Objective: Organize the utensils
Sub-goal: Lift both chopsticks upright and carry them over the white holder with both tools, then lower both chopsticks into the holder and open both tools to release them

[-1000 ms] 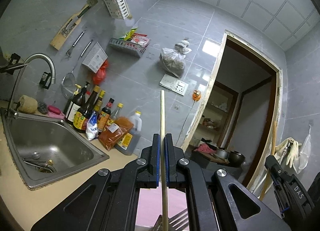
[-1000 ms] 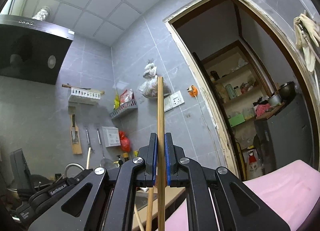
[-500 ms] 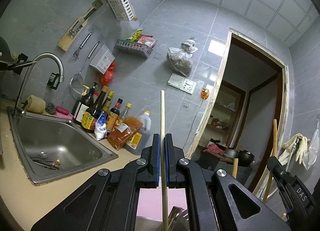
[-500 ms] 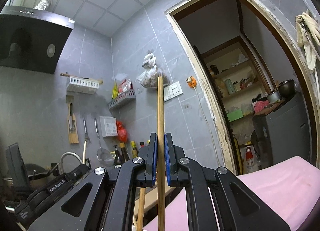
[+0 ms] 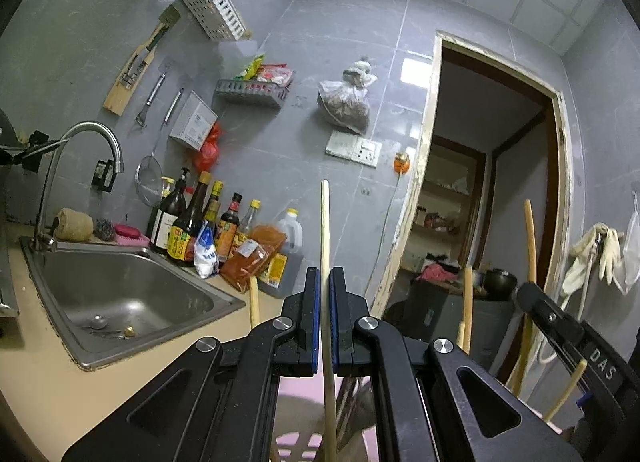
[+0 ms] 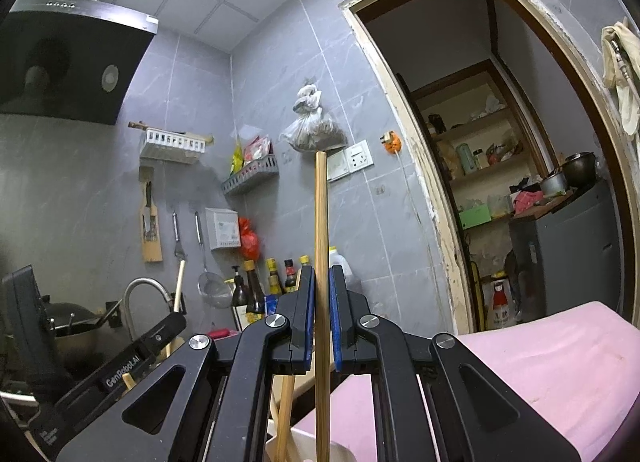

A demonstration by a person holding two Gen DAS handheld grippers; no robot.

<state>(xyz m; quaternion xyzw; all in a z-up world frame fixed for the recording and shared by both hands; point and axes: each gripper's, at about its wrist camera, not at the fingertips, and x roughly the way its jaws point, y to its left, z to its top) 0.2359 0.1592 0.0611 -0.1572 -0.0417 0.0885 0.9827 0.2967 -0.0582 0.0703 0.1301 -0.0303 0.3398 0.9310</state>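
My left gripper (image 5: 325, 282) is shut on a thin pale wooden handle (image 5: 325, 229) that stands upright between its pads. My right gripper (image 6: 320, 282) holds a thicker brown wooden handle (image 6: 321, 221) upright; its pads stand a little apart around it. Below both grippers, several other wooden handles (image 5: 466, 302) and a metal utensil head (image 5: 352, 402) stick up over a pale holder (image 6: 304, 450) on a pink mat (image 6: 540, 362). The right gripper's body shows at the lower right of the left wrist view (image 5: 560, 326); the left gripper's body shows at the lower left of the right wrist view (image 6: 132, 358).
A steel sink (image 5: 120, 294) with a tap (image 5: 92, 137) lies at left. Sauce bottles (image 5: 200, 221) stand against the grey tiled wall. Knives, a strainer and racks hang above. A doorway (image 5: 492, 201) opens at right. A range hood (image 6: 68, 61) hangs at upper left.
Both views have tilted downward: sink, bottles and doorway sit higher in frame, and more utensil handles show below. Both grippers still hold their handles; the right pads have loosened slightly.
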